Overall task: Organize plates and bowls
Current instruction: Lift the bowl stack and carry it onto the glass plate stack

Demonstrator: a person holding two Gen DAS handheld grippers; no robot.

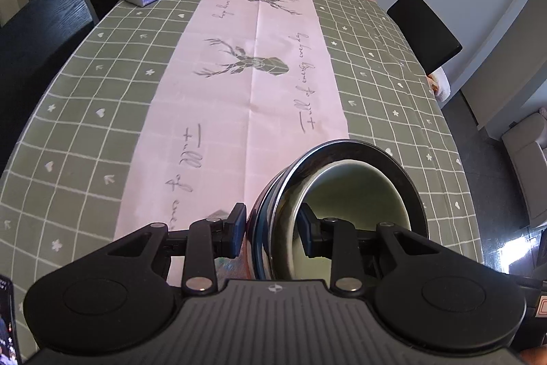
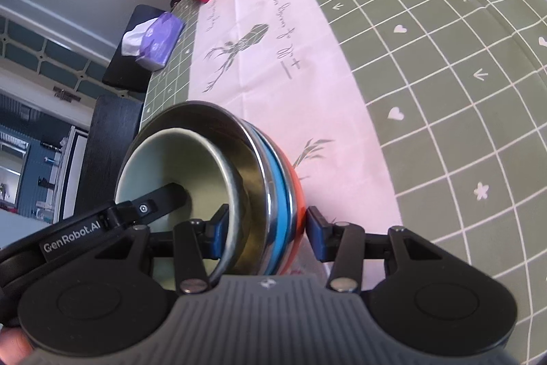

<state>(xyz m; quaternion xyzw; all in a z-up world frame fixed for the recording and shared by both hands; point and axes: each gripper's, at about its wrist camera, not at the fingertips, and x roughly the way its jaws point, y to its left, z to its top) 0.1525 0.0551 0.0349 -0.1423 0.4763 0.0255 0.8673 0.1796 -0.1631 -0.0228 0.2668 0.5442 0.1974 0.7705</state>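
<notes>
The stack of nested bowls (image 2: 218, 194), heavy and slippery, we clamp by opposite rims with left hand-held gripper (image 1: 273, 233) and right hand-held gripper (image 2: 265, 233).

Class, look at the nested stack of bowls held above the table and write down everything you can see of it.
The stack of bowls holds a pale green glazed bowl nested in a shiny steel bowl, with blue and orange outer bowls behind. It is lifted clear of the checked tablecloth and tilted. The left gripper and the right gripper each clamp its wall from opposite sides, one pad inside, one outside.
</notes>
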